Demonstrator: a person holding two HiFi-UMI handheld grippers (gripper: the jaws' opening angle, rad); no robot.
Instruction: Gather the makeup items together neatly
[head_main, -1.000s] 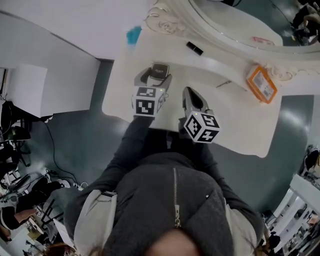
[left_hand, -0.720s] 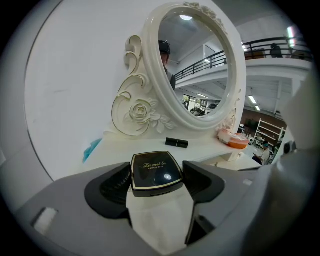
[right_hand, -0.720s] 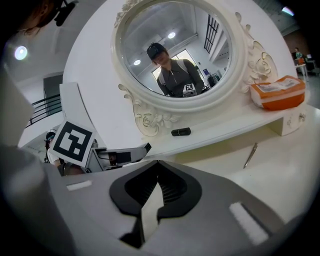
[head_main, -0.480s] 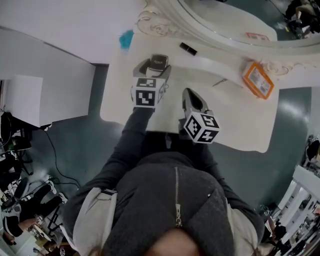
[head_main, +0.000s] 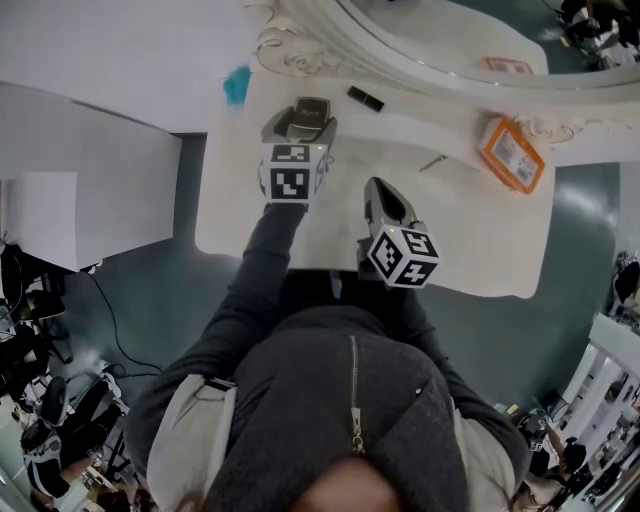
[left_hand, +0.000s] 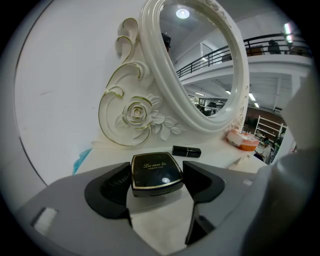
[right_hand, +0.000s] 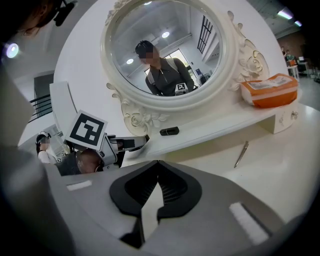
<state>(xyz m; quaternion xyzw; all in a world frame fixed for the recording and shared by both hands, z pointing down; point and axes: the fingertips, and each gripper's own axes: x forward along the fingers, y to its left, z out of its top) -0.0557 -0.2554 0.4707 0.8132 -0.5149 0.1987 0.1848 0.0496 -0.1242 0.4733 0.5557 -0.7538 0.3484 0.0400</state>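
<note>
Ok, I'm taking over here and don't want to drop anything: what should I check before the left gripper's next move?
1. Compact gripped: ok, the left gripper's pads sit against both its sides.
2. Compact clear of the table: cannot tell.
3. Way to the lipstick: ok, nothing lies between.
4. Right gripper out of the way: ok, shut, empty, nearer the person.
5. Items gathered: not ok, the orange pack and thin metal tool lie far to the right.

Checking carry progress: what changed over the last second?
The left gripper, jaws clamped on the black compact, carried it toward the mirror frame, nearer the lipstick. The right gripper stayed shut and empty; the lipstick and orange pack did not move.
</note>
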